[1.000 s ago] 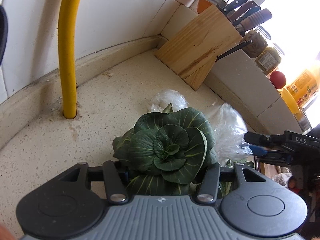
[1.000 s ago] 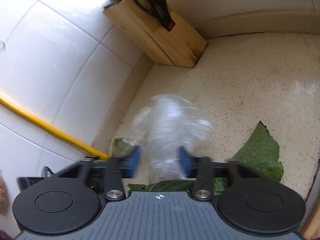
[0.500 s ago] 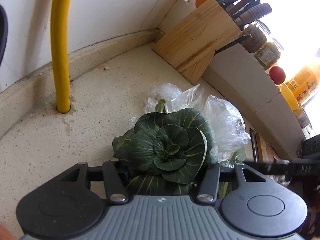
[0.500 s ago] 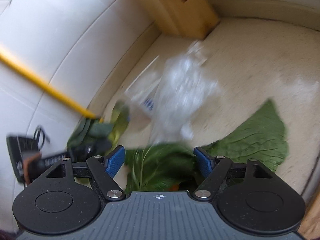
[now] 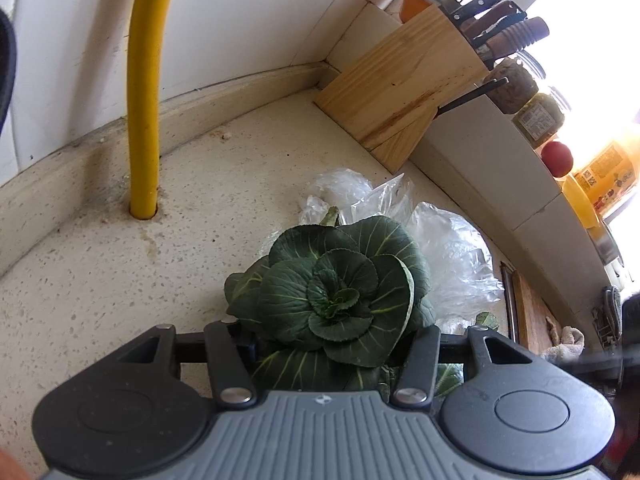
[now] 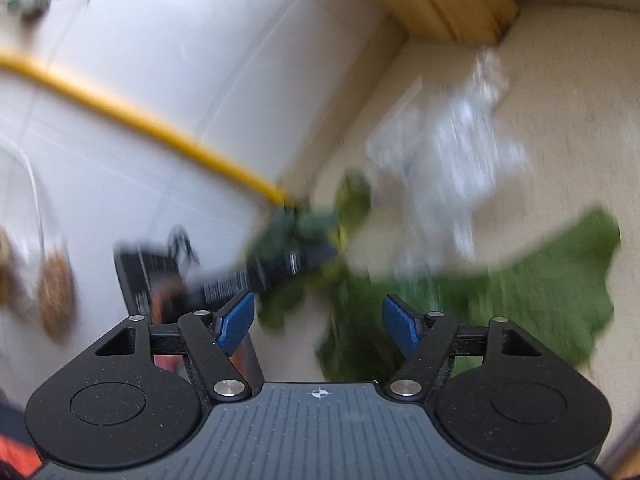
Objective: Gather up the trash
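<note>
Left gripper is clenched on the leafy green head, low centre of its frame; the clear plastic bag lies just behind it on the counter, centre-right. Right gripper is released, blue pads wide apart with nothing between them, view badly blurred. You look mid-collection: next, line your right gripper up on the bag at upper right, slow down, then pinch a bunched fold.
</note>
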`<control>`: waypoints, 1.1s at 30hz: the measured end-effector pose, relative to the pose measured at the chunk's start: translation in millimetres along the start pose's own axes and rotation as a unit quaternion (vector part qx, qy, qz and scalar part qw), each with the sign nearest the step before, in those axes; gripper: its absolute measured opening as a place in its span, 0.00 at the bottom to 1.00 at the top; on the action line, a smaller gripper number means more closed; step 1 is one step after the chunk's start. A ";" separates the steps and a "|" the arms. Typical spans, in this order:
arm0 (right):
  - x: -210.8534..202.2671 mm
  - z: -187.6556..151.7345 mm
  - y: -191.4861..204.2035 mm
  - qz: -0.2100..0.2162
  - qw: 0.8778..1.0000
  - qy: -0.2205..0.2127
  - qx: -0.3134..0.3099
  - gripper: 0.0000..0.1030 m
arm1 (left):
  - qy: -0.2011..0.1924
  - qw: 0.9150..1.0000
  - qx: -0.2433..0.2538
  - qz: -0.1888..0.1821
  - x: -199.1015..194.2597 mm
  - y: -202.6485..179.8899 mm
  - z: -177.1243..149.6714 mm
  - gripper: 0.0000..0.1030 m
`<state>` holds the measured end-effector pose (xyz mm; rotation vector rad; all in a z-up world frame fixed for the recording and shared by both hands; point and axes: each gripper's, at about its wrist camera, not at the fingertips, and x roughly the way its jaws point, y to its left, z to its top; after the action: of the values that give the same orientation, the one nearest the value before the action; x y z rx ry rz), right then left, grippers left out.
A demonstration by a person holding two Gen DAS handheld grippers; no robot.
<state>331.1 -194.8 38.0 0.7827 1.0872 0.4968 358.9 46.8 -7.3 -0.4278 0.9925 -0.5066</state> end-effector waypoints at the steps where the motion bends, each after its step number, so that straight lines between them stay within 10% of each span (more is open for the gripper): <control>1: 1.2 -7.3 -1.3 0.000 1.000 0.018 0.004 0.75 | 0.001 1.000 -0.001 -0.001 0.0 0.9 -0.2 0.45; 6: 12.5 -18.3 -6.6 0.014 0.998 0.056 0.021 0.75 | -0.001 1.000 0.002 -0.001 -3.5 -0.8 -1.6 0.45; 18: -6.1 59.7 -26.3 0.091 0.986 -0.129 0.052 0.81 | -0.027 1.000 -0.012 0.009 -17.6 7.9 -2.9 0.45; 33: -1.1 -16.8 -29.6 0.029 0.997 0.003 0.073 0.80 | -0.035 0.999 -0.015 0.006 -31.9 10.3 -10.2 0.45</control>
<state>314.8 -209.2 11.8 0.9441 1.1180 0.4732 337.9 72.5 3.6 -0.4634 0.9360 -0.4643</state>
